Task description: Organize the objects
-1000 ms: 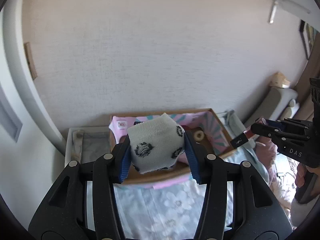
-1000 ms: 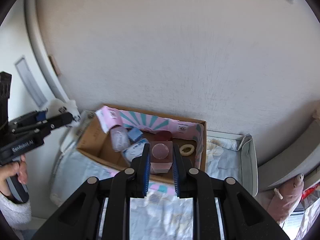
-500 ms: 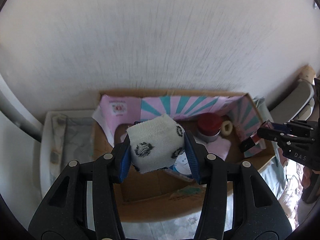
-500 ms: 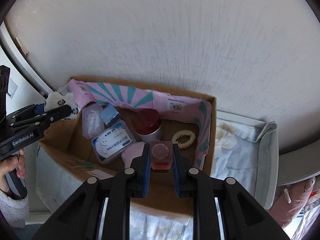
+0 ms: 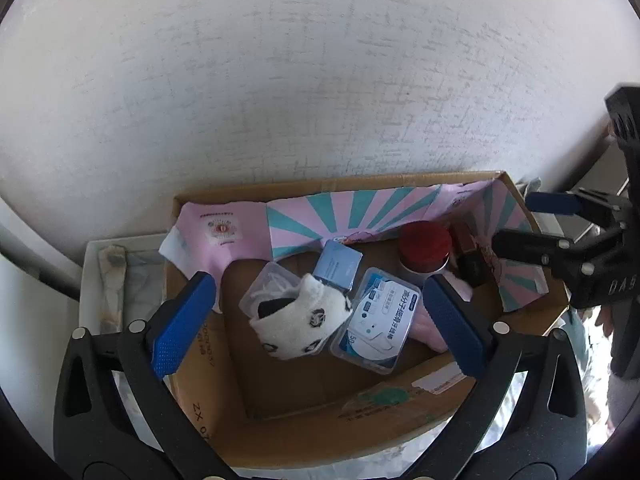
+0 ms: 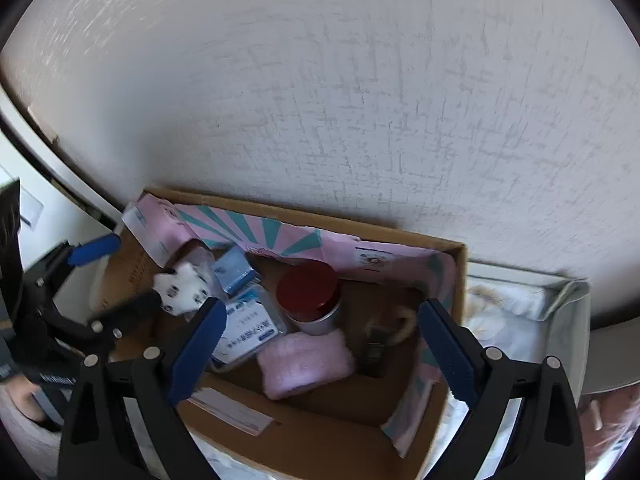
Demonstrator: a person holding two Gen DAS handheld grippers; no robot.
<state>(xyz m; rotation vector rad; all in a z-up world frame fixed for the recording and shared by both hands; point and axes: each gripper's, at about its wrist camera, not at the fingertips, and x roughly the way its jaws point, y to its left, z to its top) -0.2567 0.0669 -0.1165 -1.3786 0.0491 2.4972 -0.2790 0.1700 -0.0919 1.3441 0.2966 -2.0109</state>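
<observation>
Sock (image 5: 298, 326): lying in box (image 5: 304, 424), released.
Left gripper (image 5: 316, 320): jaws opening, empty.
Right gripper (image 6: 320, 344): jaws opening, empty.
Next: likely lift clear.

A white rolled sock with black printed motifs (image 5: 298, 326) lies inside the open brown cardboard box (image 5: 304, 428), resting on a clear plastic container (image 5: 267, 286) and just beside a flat clear floss-pick case (image 5: 378, 320), while a small dark bottle (image 6: 374, 350) lies near a pink towel roll (image 6: 306, 362).

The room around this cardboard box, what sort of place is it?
Probably a bedroom at home: the cardboard box sits on floral bedding against a textured wall, holding a sock and toiletries.
</observation>
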